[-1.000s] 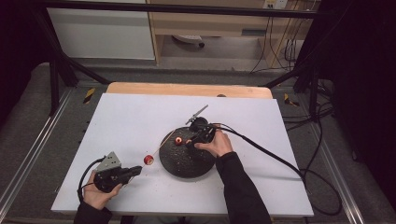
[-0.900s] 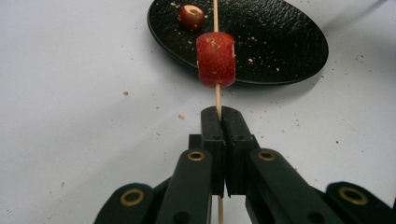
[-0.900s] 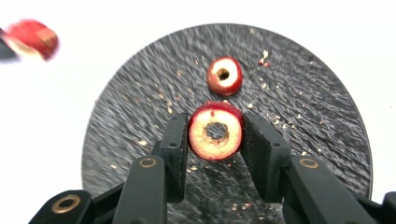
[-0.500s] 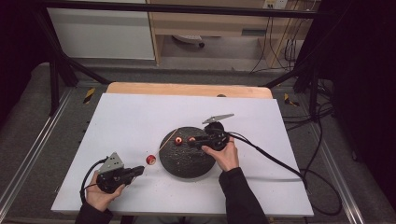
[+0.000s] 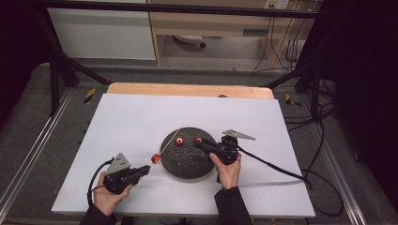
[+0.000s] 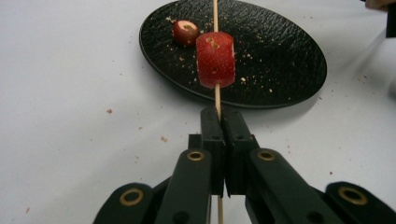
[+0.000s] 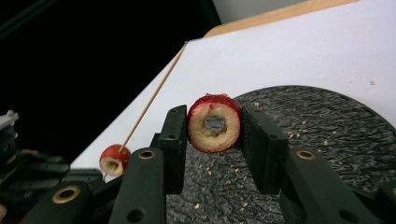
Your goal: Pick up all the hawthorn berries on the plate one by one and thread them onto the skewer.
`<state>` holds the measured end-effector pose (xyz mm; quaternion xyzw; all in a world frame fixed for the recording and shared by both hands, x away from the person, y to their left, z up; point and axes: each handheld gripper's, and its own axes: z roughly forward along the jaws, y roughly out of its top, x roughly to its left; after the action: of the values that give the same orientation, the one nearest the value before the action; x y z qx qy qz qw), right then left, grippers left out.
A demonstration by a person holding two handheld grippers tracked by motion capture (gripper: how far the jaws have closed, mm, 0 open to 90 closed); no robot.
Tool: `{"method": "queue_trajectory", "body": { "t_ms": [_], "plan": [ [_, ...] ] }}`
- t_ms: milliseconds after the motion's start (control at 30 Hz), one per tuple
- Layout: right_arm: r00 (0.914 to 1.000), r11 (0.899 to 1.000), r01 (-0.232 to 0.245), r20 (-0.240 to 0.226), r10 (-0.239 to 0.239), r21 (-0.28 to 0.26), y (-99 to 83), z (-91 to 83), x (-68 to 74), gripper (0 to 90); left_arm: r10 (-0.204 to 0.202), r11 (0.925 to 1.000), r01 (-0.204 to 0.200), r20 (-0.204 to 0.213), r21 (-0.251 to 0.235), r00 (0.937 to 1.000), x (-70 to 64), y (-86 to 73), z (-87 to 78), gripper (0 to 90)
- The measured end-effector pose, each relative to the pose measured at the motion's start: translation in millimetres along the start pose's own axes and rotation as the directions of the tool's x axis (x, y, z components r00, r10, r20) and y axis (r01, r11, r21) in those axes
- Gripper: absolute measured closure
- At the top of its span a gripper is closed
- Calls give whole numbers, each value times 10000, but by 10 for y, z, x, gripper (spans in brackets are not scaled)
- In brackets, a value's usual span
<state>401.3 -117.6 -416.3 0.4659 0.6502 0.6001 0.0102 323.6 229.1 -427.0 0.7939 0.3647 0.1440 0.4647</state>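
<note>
- We see the left tongs (image 6: 218, 122) with jaws pressed together on a thin wooden skewer (image 6: 216, 95); the stick passes between them and runs forward over the plate.
- One red fruit ring (image 6: 215, 59) is threaded on the skewer, just ahead of the jaw tips and above the near rim of the black plate (image 6: 280, 60).
- In the high view, the left tongs (image 5: 143, 169) sit low over the white desk (image 5: 131, 122), left of the plate (image 5: 187, 164), with the threaded ring (image 5: 156, 159) just off the plate's left edge.
- The right tongs (image 7: 215, 128) are narrowed around a second fruit ring (image 7: 214, 122), gripped by its red sides; its pale cut face and cored hole face the camera.
- In the high view, the right tongs (image 5: 199, 141) reach in from the right over the plate's upper part, the hand (image 5: 228, 168) behind them at the plate's right edge.
- A third fruit piece (image 6: 185, 31) lies on the plate's far left part, apart from the skewer.
- We note crumbs scattered on the plate and on the desk nearby.
- The held ring and the skewer tip are apart; the skewer (image 7: 154, 93) slants upward to the left of the right tongs.
</note>
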Motion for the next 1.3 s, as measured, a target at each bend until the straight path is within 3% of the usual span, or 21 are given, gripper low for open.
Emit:
{"method": "queue_trajectory", "body": {
  "t_ms": [100, 267, 567, 600, 633, 967, 1100, 1300],
  "plan": [
    [9993, 9978, -371, -27, 370, -547, -45, -10, -25, 630, -71, 10000, 70, -93, -60, 9999, -26, 19, 20, 886],
    [9980, 9876, -599, 88, 619, -1454, -87, -3, -23, 630, -131, 9999, 129, -180, -94, 9998, -62, 45, 52, 886],
    [9916, 9447, -1285, -273, 1262, -3017, 3, -32, 6, 631, -154, 9995, 147, -240, -292, 9996, -159, 136, 126, 886],
    [9916, 9447, -1285, -273, 1262, -3017, 3, -32, 6, 631, -147, 9995, 141, -225, -283, 9996, -174, 147, 139, 886],
    [9901, 9346, -1399, -337, 1364, -3270, 38, -43, 3, 631, -119, 9994, 112, -210, -318, 9997, -194, 160, 155, 886],
    [9855, 9030, -1689, -516, 1617, -3951, 150, -66, -17, 631, -22, 9992, 22, 11, -407, 10000, -380, 243, 266, 886],
    [9820, 8836, -1867, -571, 1798, -4295, 194, -55, -37, 632, -56, 9991, 58, 68, -409, 10000, -426, 250, 290, 886],
    [9782, 8673, -2048, -650, 1970, -4537, 215, -35, -55, 632, 19, 9988, -9, 197, -481, 9998, -504, 261, 309, 887]
  ]
}}
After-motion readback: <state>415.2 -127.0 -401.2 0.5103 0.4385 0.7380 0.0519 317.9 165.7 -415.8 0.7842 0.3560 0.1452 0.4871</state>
